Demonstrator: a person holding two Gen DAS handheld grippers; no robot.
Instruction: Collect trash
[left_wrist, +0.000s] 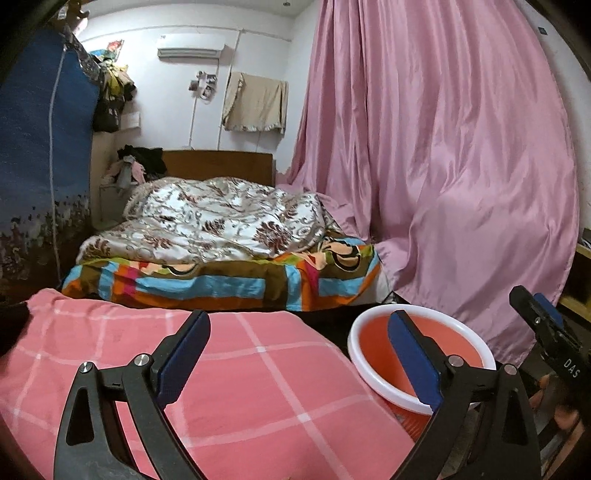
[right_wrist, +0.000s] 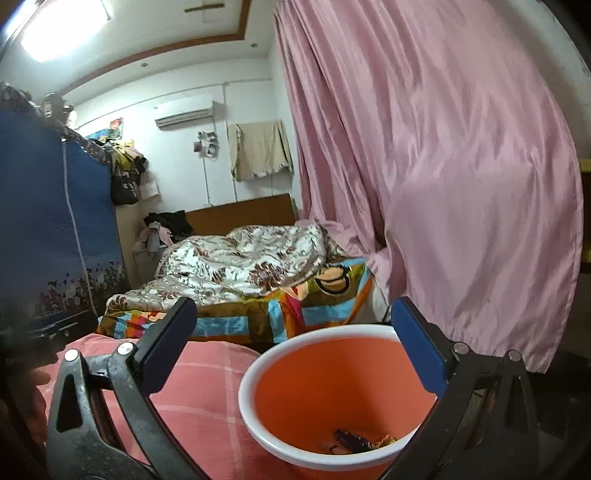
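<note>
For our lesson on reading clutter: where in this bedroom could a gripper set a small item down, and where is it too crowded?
The pink checked cover is bare between the striped bedspread and the orange bin. The far bed is crowded by the rumpled floral quilt. The bin's bottom already holds wrappers.

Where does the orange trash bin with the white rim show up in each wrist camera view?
Left wrist: orange trash bin with the white rim sits lower right, behind the right finger.
Right wrist: bin fills the bottom centre, wrappers inside.
Shared landmark: pink curtain hanging behind it.
</note>
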